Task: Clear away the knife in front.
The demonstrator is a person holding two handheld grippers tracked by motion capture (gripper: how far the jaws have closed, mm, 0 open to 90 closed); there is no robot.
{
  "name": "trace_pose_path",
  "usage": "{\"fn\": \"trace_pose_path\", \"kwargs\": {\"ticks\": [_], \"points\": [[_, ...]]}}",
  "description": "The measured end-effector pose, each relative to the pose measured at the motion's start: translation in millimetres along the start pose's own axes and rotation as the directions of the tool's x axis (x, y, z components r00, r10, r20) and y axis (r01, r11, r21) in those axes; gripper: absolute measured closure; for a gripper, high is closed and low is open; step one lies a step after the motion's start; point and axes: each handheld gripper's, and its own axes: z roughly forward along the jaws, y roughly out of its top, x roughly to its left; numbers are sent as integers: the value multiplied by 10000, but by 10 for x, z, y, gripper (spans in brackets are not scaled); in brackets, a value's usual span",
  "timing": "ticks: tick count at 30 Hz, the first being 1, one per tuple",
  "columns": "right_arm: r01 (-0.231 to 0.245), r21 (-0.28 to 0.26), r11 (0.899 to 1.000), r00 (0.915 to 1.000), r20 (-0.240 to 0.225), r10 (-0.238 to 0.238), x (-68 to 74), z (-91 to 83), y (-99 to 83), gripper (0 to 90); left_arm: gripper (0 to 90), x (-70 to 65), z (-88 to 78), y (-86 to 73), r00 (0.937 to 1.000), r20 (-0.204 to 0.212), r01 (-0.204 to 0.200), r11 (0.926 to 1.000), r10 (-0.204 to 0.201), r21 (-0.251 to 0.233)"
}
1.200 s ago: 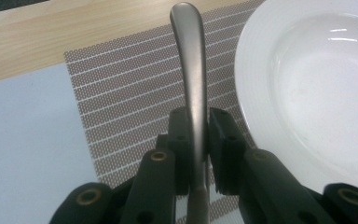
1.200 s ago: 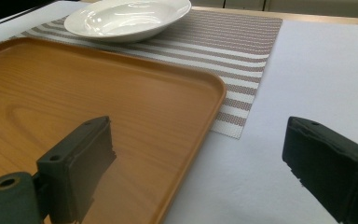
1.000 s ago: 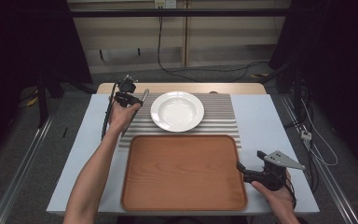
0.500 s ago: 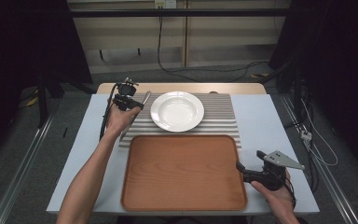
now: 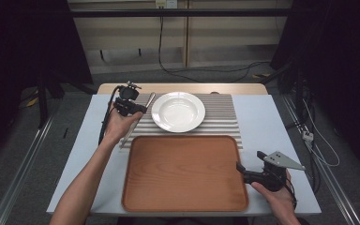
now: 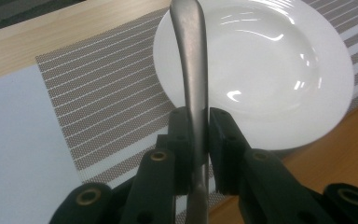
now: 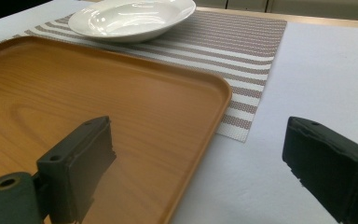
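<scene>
The left gripper (image 6: 196,135) was clamped on a metal utensil handle (image 6: 189,56), its two black jaws pressing the flat steel from either side. In the left gripper view the handle ran straight on from between the jaws, long axis in line with the gripper, widening to a rounded end that pointed over the near rim of the white plate (image 6: 279,70). Which kind of utensil it was could not be told, since its working end lay hidden behind the jaws. In the high view the utensil (image 5: 138,119) slanted, its upper end toward the far side of the table just beside the plate (image 5: 178,111), its lower end toward the wooden tray (image 5: 183,176).

The right gripper (image 7: 200,172) stood with its jaws wide apart and nothing between them, the left jaw over the tray's (image 7: 98,107) corner, the right over the bare white tabletop (image 7: 321,60).

The plate rested on a striped mat (image 5: 222,117); the tray lay nearer the person, overlapping the mat's near edge. The white tabletop (image 5: 267,122) was edged by a pale wooden strip at the far side. Beyond lay a grey floor (image 5: 215,77) with trailing cables and dark surroundings.
</scene>
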Motion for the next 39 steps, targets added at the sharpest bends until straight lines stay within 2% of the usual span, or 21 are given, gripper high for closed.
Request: {"fn": "trace_pose_path", "kwargs": {"ticks": [3,6,7,8,13,15,17,19,24,29,33,35,36,39], "points": [[7,-15,10000,10000,-12,-7,4,0,2,84,800,-50,-62,-8,9998,109,-180,9998,180,-18],[30,1,10000,10000,-21,-30,0,4,2,84,800,-111,-105,-31,9997,192,-116,9999,118,-117],[29,4,10000,10000,-17,-29,-1,5,2,84,799,-121,-121,-42,9994,222,-249,9997,250,-46],[23,12,10000,10000,-11,-23,-1,6,2,84,800,-145,-126,-56,9996,213,-161,9998,163,-95],[32,10,10000,10000,-31,-32,-3,3,0,84,800,-224,-192,-116,9989,288,-358,9993,360,-81],[30,24,10000,10000,-17,-30,-2,6,0,84,800,-269,-216,-141,9988,361,-315,9994,321,-169],[46,33,10000,10000,-31,-46,4,10,2,84,800,-301,-247,-165,9980,376,-503,9987,507,-114],[62,24,10000,10000,-44,-62,8,11,4,84,800,-339,-265,-194,9979,430,-471,9988,477,-140],[61,32,10000,10000,-37,-61,7,12,4,84,799,-406,-322,-275,9958,454,-791,9969,790,4],[65,29,10000,10000,-38,-65,8,11,4,84,799,-470,-372,-364,9952,623,-765,9970,757,99],[93,40,9999,9999,-51,-93,13,12,4,84,800,-530,-371,-453,9958,712,-583,9982,574,110],[100,45,9999,9999,-47,-100,14,10,4,84,800,-549,-377,-497,9950,715,-718,9972,703,198],[98,40,9999,9999,-51,-97,14,11,4,84,800,-559,-371,-520,9947,825,-637,9977,617,223],[117,41,9999,9999,-44,-117,14,12,5,84,800,-608,-358,-589,9930,965,-727,9966,687,394]]}}
